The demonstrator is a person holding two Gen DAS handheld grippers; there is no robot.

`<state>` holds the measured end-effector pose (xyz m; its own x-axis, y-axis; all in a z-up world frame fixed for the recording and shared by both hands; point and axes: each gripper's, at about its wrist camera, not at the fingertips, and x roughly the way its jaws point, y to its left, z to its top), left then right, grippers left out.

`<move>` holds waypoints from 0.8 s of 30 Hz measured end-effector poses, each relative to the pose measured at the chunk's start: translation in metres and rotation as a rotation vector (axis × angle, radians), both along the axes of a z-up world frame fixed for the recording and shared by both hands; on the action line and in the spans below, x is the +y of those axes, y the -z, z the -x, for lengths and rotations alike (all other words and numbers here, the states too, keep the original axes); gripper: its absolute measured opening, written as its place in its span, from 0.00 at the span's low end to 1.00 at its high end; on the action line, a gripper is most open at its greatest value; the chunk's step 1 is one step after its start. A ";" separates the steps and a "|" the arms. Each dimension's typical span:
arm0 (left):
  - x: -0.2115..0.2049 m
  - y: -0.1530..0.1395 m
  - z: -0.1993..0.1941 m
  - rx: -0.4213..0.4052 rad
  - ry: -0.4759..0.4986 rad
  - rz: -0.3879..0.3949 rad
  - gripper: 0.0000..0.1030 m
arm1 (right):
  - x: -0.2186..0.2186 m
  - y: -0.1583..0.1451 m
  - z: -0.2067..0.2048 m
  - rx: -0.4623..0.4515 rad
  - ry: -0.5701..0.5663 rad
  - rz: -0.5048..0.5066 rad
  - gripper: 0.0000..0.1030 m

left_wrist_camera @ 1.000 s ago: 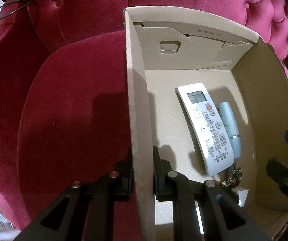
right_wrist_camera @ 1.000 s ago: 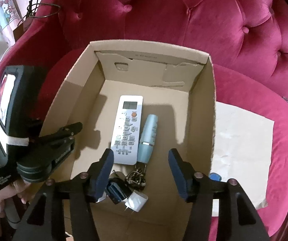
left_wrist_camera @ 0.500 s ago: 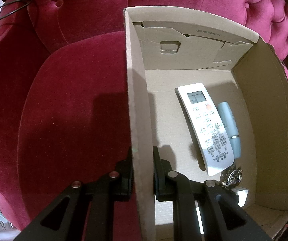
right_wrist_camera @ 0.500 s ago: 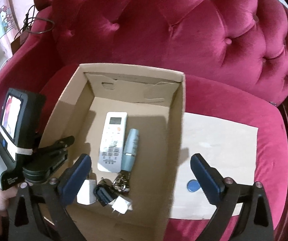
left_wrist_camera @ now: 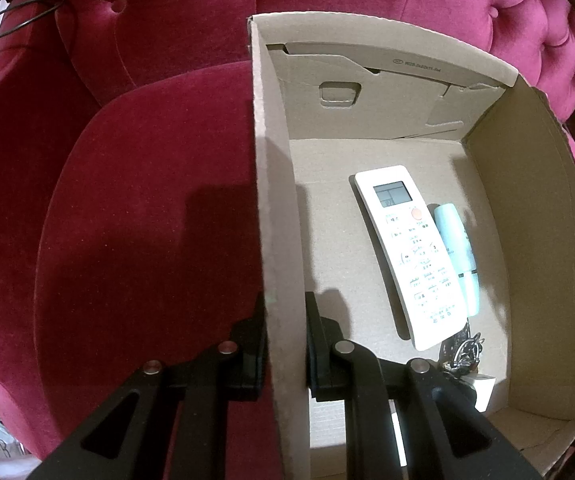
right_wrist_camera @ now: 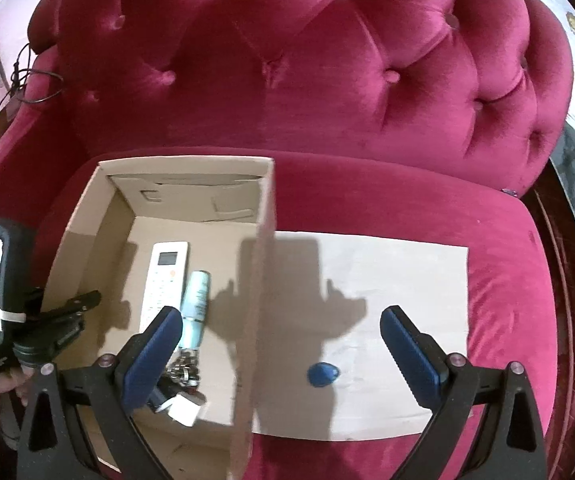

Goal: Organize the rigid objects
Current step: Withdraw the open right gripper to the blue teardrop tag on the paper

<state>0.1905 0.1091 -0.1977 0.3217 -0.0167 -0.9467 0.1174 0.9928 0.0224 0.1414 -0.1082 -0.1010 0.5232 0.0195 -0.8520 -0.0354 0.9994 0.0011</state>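
Note:
A cardboard box (left_wrist_camera: 527, 220) stands on a crimson sofa. My left gripper (left_wrist_camera: 285, 320) is shut on the box's left wall. On the box floor lie a white remote (left_wrist_camera: 407, 256), a pale blue tube (left_wrist_camera: 457, 256) and a bunch of keys (left_wrist_camera: 463, 354). In the right wrist view my right gripper (right_wrist_camera: 281, 320) hangs open and wide above the box's right wall (right_wrist_camera: 265, 240), with nothing between its pads. A small blue tag (right_wrist_camera: 322, 374) lies on a pale sheet (right_wrist_camera: 407, 272) right of the box. The remote (right_wrist_camera: 165, 280), tube (right_wrist_camera: 195, 304), keys (right_wrist_camera: 183, 368) and a white plug (right_wrist_camera: 185, 410) show inside.
The left gripper (right_wrist_camera: 87, 300), with a small screen and a person's hand behind it, sits at the box's left wall. The sofa's tufted backrest (right_wrist_camera: 327, 80) rises behind the seat. A black cable (right_wrist_camera: 27, 92) hangs over the left armrest.
My right gripper has opened wider, risen and drawn right, from over the keys and plug to over the box's right wall. The blue tag has come into full view. The left gripper has kept still.

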 end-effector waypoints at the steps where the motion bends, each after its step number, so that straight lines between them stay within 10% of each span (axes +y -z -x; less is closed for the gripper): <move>1: 0.000 0.000 0.000 0.000 0.001 -0.001 0.16 | -0.003 0.001 0.000 0.000 0.003 0.002 0.98; 24: -0.003 0.000 0.002 -0.002 0.006 -0.010 0.16 | -0.067 0.050 0.014 0.007 0.042 -0.005 0.98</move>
